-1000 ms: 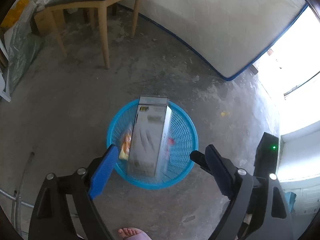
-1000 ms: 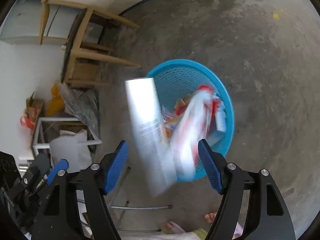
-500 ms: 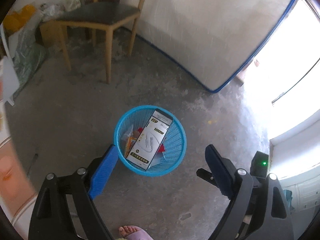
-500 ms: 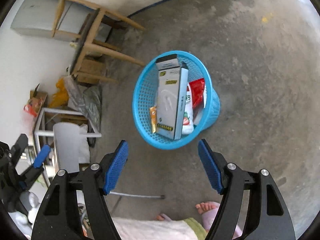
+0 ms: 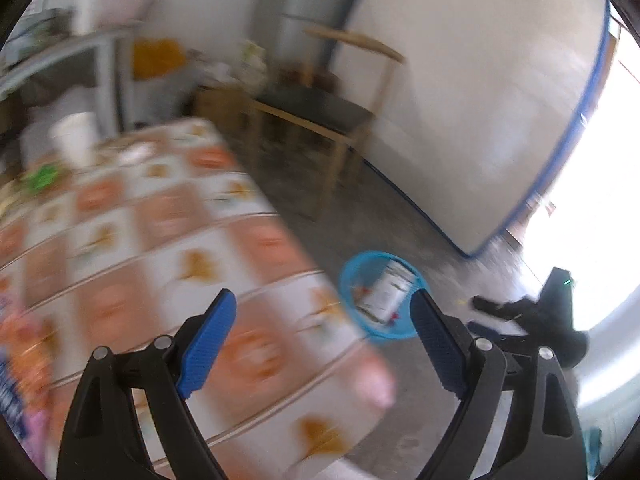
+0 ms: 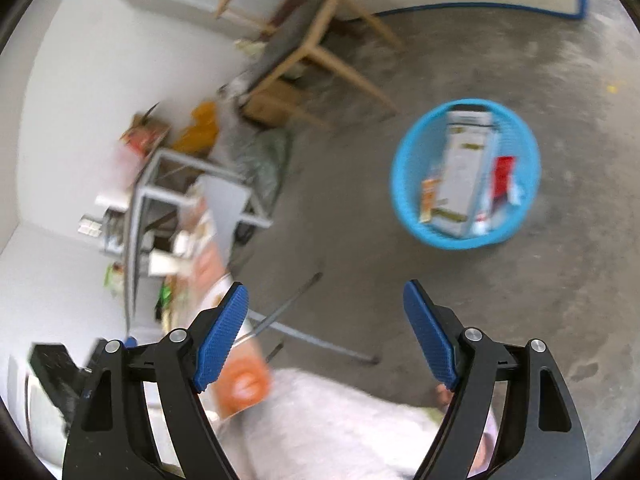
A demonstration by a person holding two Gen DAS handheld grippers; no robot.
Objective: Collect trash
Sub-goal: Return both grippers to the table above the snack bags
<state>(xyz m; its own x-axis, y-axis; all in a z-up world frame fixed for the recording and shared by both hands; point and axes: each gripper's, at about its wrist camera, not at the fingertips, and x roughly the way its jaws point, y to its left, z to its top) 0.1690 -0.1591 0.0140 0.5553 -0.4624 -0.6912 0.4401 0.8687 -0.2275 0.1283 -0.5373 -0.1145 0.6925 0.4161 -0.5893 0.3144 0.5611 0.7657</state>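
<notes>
On bare grey concrete floor [image 6: 500, 320]: blue mesh basket [image 6: 404, 200], upright, holding a tall white carton [image 6: 460, 176], a red wrapper [image 6: 503, 176] and an orange packet [image 6: 428, 196]. Just beyond, wooden chair [image 6: 312, 40] with dark seat; further on, white mattress [image 5: 460, 120] edged in blue, leaning upright against the wall. Grey metal shelf rack [image 6: 160, 192] with clutter beside the wall.

Left gripper [image 5: 322, 340]: spread wide, nothing between the blue pads. Right gripper [image 6: 326, 334]: opening, also empty.

Seen only from the left wrist: table under an orange-and-white patterned cloth [image 5: 160, 240], blurred, with a white cup [image 5: 74, 140] and a green scrap [image 5: 40, 176] at its far end; basket [image 5: 404, 330] on the floor just past the table corner; bright doorway at the right. Seen only from the right wrist: pale pink clothing [image 6: 340, 424] of the person below, and a thin metal rod [image 6: 320, 344] on the floor.
</notes>
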